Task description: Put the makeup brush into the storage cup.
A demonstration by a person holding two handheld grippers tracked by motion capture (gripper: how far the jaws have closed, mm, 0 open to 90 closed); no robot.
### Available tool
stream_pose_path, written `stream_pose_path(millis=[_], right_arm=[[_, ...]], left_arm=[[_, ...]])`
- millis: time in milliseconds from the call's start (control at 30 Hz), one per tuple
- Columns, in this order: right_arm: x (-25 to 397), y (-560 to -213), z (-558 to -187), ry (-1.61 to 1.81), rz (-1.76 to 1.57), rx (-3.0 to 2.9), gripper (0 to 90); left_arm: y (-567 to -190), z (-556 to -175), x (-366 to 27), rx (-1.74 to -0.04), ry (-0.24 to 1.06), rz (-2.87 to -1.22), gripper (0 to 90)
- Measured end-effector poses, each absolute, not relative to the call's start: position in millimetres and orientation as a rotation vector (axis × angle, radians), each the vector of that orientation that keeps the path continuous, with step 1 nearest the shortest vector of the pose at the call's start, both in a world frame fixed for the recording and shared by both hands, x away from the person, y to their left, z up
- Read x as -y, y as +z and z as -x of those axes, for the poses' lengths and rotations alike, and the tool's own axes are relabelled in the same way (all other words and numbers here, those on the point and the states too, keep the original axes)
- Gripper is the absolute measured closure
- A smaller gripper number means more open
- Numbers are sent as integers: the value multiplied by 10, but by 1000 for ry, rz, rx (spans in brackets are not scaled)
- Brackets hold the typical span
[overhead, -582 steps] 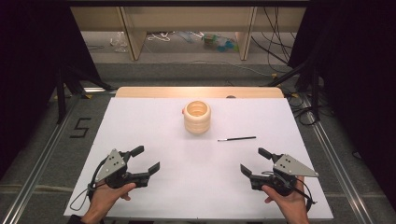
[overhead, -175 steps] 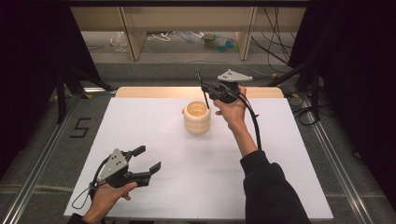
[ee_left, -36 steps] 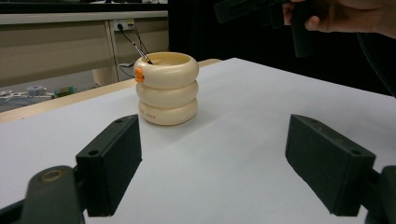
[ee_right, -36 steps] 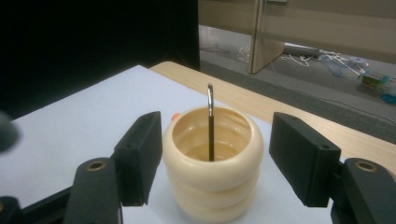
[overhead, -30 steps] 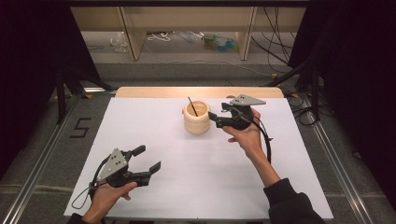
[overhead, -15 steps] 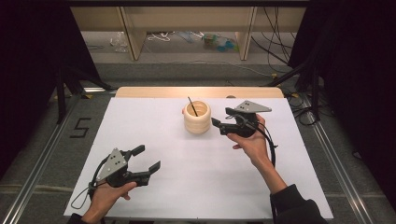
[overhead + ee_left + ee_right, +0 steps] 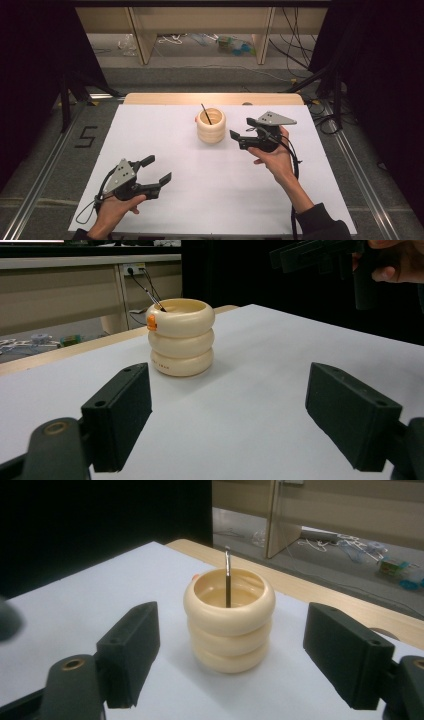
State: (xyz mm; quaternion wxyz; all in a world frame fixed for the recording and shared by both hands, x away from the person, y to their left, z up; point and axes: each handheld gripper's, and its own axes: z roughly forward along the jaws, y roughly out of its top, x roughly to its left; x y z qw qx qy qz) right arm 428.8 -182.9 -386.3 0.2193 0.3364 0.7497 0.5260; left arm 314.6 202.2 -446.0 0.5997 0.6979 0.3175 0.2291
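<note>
Now the left hand-held gripper (image 7: 156,170) sits low at the near-left of the desk (image 7: 165,210), jaws spread, empty, same spot as in every earlier shot; it has taken no part. From its own view the pot stands well ahead, with the other gripper high at the top right.

Middle: the cream pot (image 7: 210,126) sits toward the far centre of the desk. Three stacked rounded rings, smooth and glossy like plastic or glazed ceramic, with a small orange tag (image 7: 151,322) near the rim. The thin black stick (image 7: 205,113) now stands inside it, leaning against the inner wall, with its top poking above the rim. At the start it lay flat on the desk to the right of the pot. It looks rigid, slim, dark, with a paler tip (image 7: 227,549); whether it is a brush or a pen cannot be told.

Right: the right hand-held gripper (image 7: 241,134) is just beside the pot, jaws spread, holding nothing. Over the last second it has moved slightly right and toward the person, away from the pot. So the stick has been released, and the placing looks done; retreat to rest is likely all that is left.

The desk top is a matte white sheet, with a pale wood edge at the far side.
</note>
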Motion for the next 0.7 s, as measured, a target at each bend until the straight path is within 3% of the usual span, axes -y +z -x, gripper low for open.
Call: stream_pose_path(millis=[700], right_arm=[[1921, -3901, -4101, 1467, -927, -2058, 218]], left_arm=[[-4461, -3149, -2024, -737, 532, -1618, 185]])
